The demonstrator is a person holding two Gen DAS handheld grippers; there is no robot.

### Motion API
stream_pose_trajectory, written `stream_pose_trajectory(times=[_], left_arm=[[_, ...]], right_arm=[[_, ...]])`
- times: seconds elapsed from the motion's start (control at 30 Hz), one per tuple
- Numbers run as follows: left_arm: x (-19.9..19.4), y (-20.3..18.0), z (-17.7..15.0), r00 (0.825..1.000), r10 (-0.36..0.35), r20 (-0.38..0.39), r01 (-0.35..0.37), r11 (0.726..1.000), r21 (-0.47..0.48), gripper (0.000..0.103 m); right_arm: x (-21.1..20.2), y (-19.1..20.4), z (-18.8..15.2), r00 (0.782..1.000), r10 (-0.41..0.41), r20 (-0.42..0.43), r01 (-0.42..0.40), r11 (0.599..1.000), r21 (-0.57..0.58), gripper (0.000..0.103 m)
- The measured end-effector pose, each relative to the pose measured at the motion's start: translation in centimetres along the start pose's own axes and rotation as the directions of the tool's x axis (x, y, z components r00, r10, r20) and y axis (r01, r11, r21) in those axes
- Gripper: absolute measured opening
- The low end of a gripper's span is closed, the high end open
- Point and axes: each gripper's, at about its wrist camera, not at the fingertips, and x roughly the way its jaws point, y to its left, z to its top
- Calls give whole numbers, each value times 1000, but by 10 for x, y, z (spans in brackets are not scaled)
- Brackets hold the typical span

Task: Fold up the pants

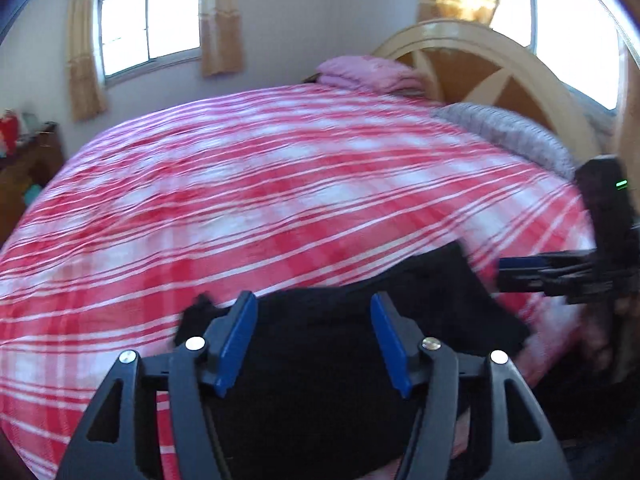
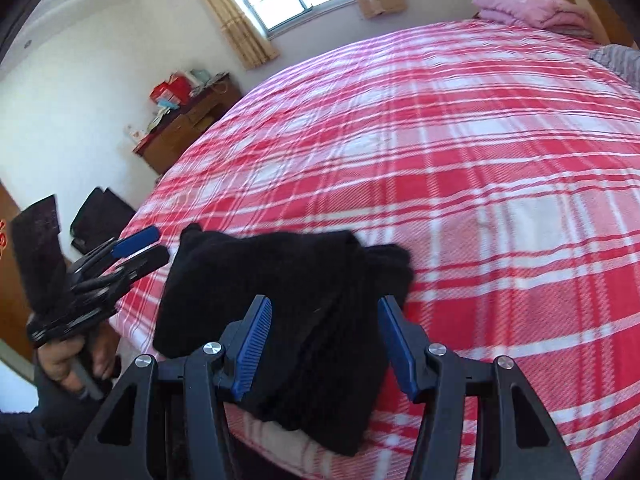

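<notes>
The black pants (image 2: 280, 304) lie folded in a compact stack at the near edge of the bed, on the red and white plaid cover (image 2: 460, 168). They also show in the left wrist view (image 1: 340, 360). My right gripper (image 2: 324, 312) is open and empty, just above the near side of the stack. My left gripper (image 1: 314, 312) is open and empty above the pants; in the right wrist view it (image 2: 144, 248) hangs off the bed's left edge. The right gripper shows in the left wrist view (image 1: 504, 270) at the pants' right side.
A folded pink blanket (image 2: 528, 8) and a grey pillow (image 1: 508, 132) lie at the head of the bed by the wooden headboard (image 1: 492, 72). A wooden dresser (image 2: 184, 124) with clutter stands by the wall. A black bag (image 2: 100, 216) lies on the floor.
</notes>
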Motion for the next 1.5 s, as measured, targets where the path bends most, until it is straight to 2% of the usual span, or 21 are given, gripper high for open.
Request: stream_pose_trajectory(times=[0.1,0.2,0.27,0.33,0.43,0.63,0.83,1.07,1.2,1.23,1.3,1.4,1.47,1.5], left_arm=[[11,20,-15,996,79,-33,-80,996,-25,62],[22,35,-23,996,72,-61,-76,994,-79,62],[26,38,-26,995,78,-66,-83,993,-88,63],[29,37,-28,994,83,-67,-88,993,-82,66],[28,34,-31,993,97,-64,-102,992,-71,69],[27,36,-31,993,100,-63,-105,992,-70,73],[28,35,-32,993,98,-61,-103,992,-73,88],[33,33,-35,992,103,-74,-107,993,-52,95],[38,35,-39,990,112,-80,-116,992,-49,100],[40,38,-40,990,110,-87,-115,992,-57,100],[42,40,-42,990,102,-94,-108,992,-70,100],[42,42,-42,990,100,-94,-108,991,-79,101],[41,40,-42,990,105,-92,-112,991,-74,101],[41,39,-42,990,108,-91,-115,991,-70,101]], right_arm=[[12,10,-7,999,-10,-43,9,1000,-27,57],[24,10,-14,998,-29,-61,27,999,-30,56],[29,10,-16,997,-28,-67,25,999,-38,44],[27,13,-17,998,-15,-59,11,998,-60,26],[20,25,-20,999,-17,-34,13,993,-117,20],[2,39,-19,999,-38,22,41,983,-177,19],[-13,31,-19,998,-57,41,63,986,-155,19],[5,-3,-25,996,-68,-55,64,995,-70,19],[6,-6,-24,996,-59,-65,55,996,-65,20],[4,-5,-25,996,-66,-61,61,995,-78,25],[0,0,-22,994,-104,-40,100,991,-92,30],[-15,15,-15,985,-166,47,171,975,-141,30],[-24,25,-9,985,-146,91,160,974,-161,31],[-26,28,-6,987,-124,102,140,976,-164,35]])
